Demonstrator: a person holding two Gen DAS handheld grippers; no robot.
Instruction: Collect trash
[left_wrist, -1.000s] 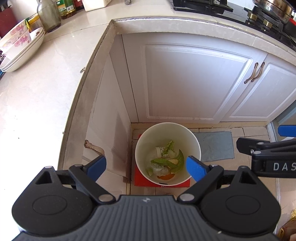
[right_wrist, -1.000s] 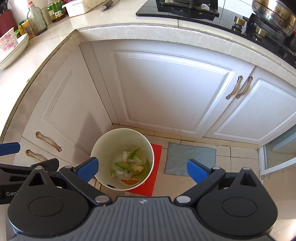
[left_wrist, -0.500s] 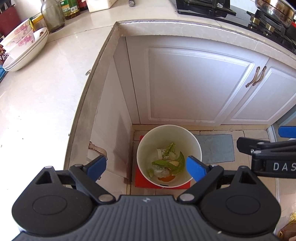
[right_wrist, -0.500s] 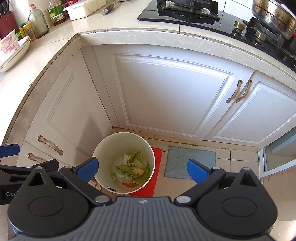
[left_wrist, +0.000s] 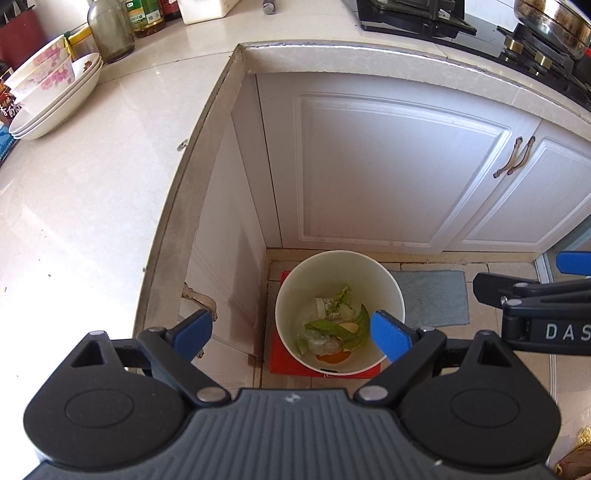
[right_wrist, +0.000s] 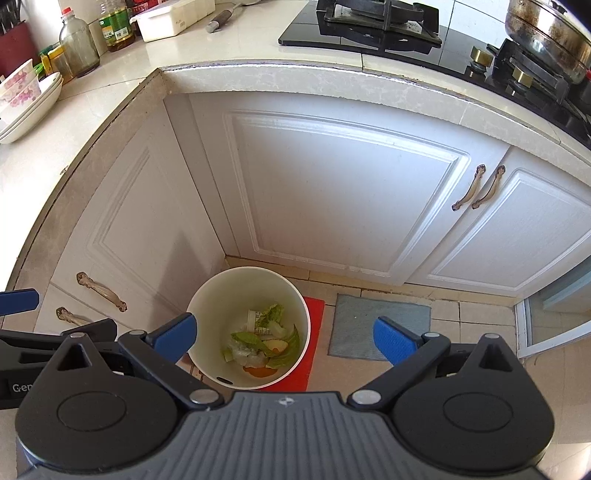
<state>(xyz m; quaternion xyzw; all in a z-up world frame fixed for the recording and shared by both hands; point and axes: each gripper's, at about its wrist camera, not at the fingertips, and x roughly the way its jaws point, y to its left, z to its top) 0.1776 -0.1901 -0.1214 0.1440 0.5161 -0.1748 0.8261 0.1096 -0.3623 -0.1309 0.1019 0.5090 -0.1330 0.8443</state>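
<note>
Your white bin (left_wrist: 291, 295) stands on the floor in the cabinet corner, scraps (left_wrist: 332, 328) at its bottom. Both tools hang high above, tilted down at it: left gripper (left_wrist: 291, 334) spread wide, empty; right gripper (right_wrist: 284, 338) likewise.

Pan (right_wrist: 550, 27) cut off at top-right edge; bowls (left_wrist: 48, 96) clipped left (pattern too blurry to tell).

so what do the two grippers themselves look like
Both match: the left gripper and right gripper have blue rectangular finger pads on black linkage arms with silver pivot pins, rounded black housings and a ribbed grey centre plate. White lettering marks their sides. No cables or sleeves show.
</note>
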